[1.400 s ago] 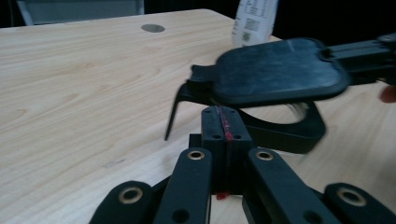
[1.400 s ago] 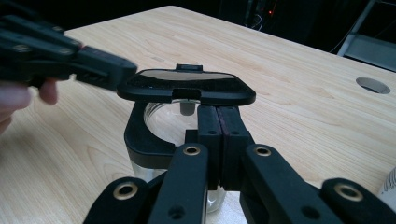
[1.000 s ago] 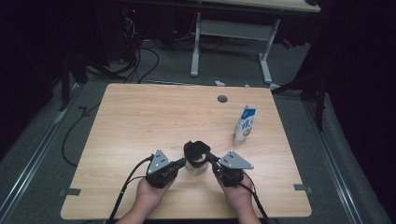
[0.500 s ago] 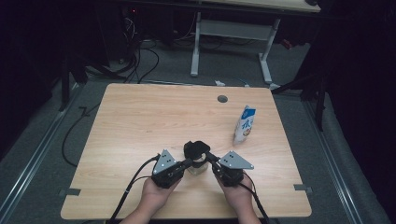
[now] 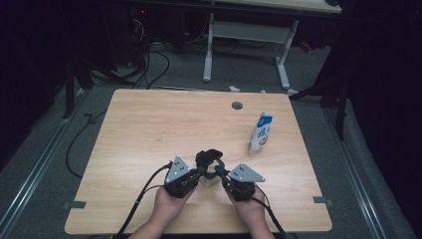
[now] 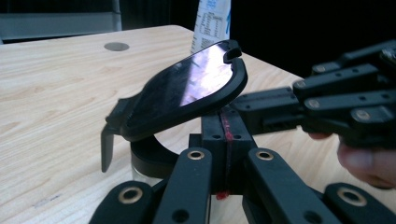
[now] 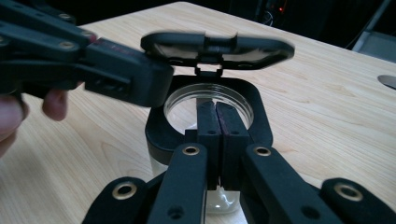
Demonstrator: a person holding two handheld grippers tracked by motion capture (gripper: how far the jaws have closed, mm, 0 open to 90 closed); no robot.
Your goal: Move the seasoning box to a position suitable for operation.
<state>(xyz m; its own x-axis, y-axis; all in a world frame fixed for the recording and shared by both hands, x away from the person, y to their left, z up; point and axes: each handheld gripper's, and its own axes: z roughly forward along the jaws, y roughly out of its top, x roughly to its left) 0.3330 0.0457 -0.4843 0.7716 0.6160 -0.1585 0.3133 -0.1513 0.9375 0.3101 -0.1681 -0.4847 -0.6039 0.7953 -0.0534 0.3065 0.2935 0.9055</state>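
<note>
A small glass jar (image 5: 209, 178) with a black collar and a hinged black lid (image 5: 209, 157) stands near the table's front edge. The lid (image 6: 187, 88) is tipped up, and the jar (image 7: 187, 105) below it is open. My left gripper (image 5: 201, 171) comes in from the left with its jaws shut; its tip (image 6: 226, 135) sits under the raised lid, by the collar. From the right, my right gripper (image 5: 219, 172) is shut too, its tip (image 7: 217, 112) lying over the near rim of the jar. The left gripper (image 7: 140, 79) reaches the collar's left side.
A blue and white carton (image 5: 261, 132) stands upright at the right of the wooden table (image 5: 149, 129), behind the jar. A round cable hole (image 5: 237, 105) lies near the far edge. Cables trail from both grippers off the front edge.
The left gripper has edged slightly right toward the jar. The right gripper and the carton have stayed put.
</note>
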